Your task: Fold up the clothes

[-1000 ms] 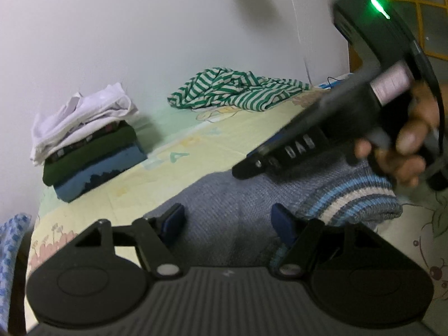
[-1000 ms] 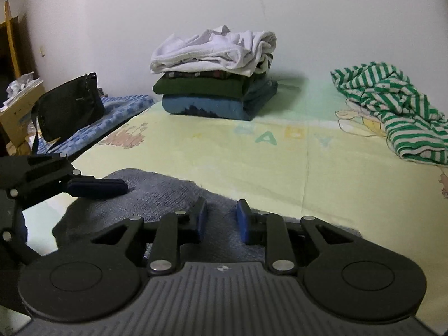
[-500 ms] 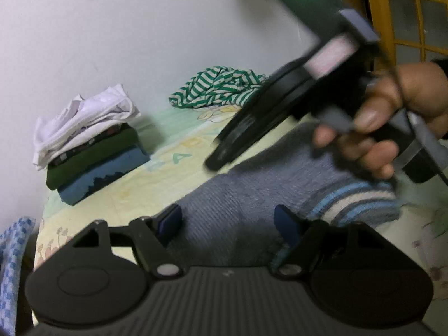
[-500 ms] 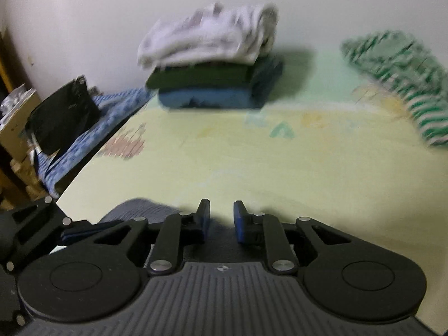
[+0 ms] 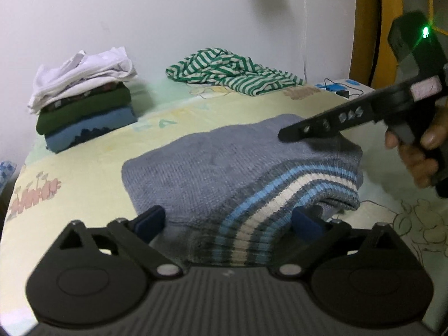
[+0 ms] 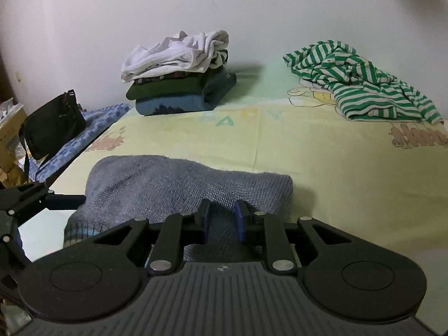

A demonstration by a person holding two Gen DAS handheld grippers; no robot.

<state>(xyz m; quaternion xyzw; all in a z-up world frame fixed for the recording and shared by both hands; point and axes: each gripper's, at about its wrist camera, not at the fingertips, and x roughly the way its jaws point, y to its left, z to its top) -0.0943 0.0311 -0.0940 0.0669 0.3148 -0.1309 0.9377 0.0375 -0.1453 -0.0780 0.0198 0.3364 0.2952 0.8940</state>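
A folded grey knit sweater (image 5: 224,162) with a blue and cream striped hem lies on the pale yellow bedsheet (image 5: 92,165). My left gripper (image 5: 229,219) stands wide at its near edge, jaws opening. The striped hem lies between the blue pads (image 5: 151,218), which do not press on it. My right gripper (image 6: 222,218) hovers over the sweater's (image 6: 173,182) top with a narrow gap and nothing pinched. In the left wrist view the right gripper (image 5: 282,135) reaches in from the right, held by a hand (image 5: 414,156). One left finger (image 6: 64,200) shows at the sweater's left side.
A stack of folded clothes (image 6: 179,84) topped by a white garment stands by the wall. A crumpled green and white striped shirt (image 6: 361,84) lies at the back right. A black bag (image 6: 53,123) rests on a blue checked cloth beside the bed's left edge.
My left jaws have spread wider and more of the sweater's striped hem shows. The right gripper swung up, then settled lower, over the sweater's far side.
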